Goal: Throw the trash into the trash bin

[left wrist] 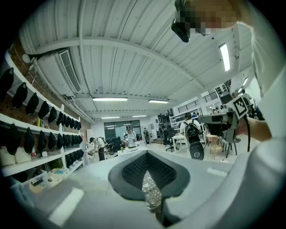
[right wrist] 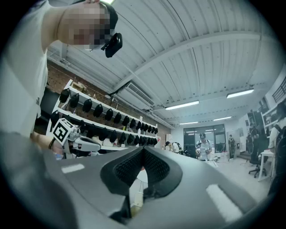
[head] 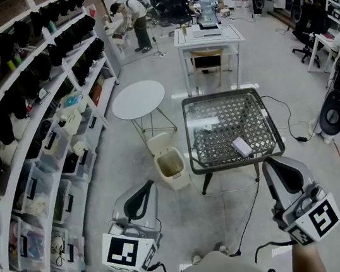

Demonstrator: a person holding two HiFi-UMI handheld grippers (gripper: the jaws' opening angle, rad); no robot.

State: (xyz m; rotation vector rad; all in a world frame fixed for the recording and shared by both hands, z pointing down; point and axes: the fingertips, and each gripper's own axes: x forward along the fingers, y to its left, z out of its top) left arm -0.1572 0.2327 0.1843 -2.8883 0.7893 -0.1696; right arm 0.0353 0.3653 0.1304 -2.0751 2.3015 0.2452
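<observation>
A person stands short of a wicker-topped table [head: 204,159] with the left gripper [head: 146,190] and right gripper [head: 271,167] held about level, each with its jaws closed together and nothing between them. The trash [head: 242,147], a small, flat, pale piece that looks like a little carton or packet, lies on the near right part of the table top, close to the front edge and clear of other things. The trash bin [head: 169,162] stands open on the floor just beside the table's left near corner. The piece is probably light and somewhat stiff, and may crush under a hard squeeze. Because it sits low on the weave, a pinch across its short sides looks like the surest hold.
</observation>
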